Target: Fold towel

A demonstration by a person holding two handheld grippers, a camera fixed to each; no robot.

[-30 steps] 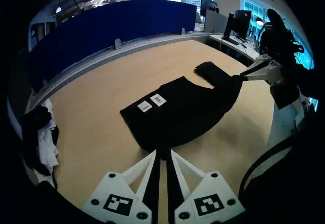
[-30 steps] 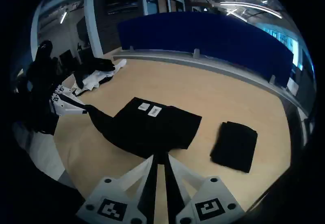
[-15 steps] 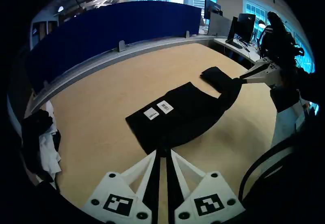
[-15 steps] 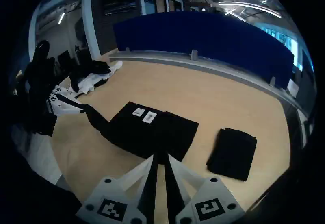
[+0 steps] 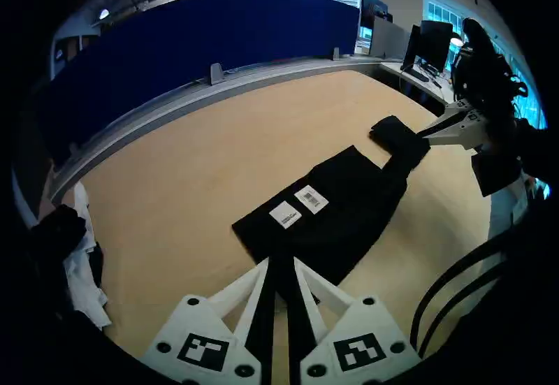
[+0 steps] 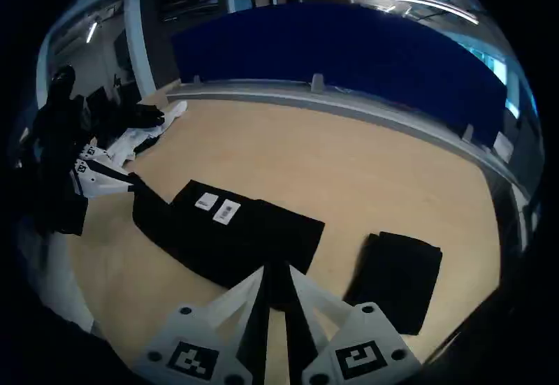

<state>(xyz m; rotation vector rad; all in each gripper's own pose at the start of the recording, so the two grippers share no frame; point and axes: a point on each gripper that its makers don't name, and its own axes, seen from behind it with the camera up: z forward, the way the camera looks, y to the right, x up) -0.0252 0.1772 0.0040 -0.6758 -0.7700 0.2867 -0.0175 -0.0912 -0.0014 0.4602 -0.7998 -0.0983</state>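
A black towel [image 5: 335,196] with two white labels [image 5: 299,207] lies stretched along the light wooden table [image 5: 189,154]. My left gripper [image 5: 281,263] is shut on its near edge. At the far corner, my right gripper [image 5: 423,135] pinches the cloth, held by a person's dark-sleeved hand [image 5: 489,70]. In the right gripper view the same towel [image 6: 244,235] runs from my right gripper [image 6: 277,270], shut on its edge, to the left gripper [image 6: 133,179] at the left, which holds the raised corner.
A folded black towel [image 5: 395,133] [image 6: 398,280] lies right beside the held one. A heap of white and black cloths [image 5: 70,259] [image 6: 140,123] sits at the table's end. A blue partition [image 5: 195,35] lines the far edge; monitors [image 5: 433,39] stand beyond.
Both grippers have moved with the towel still held: it is pulled longer and narrower, lies lower on the table, and now reaches up to the folded black towel.
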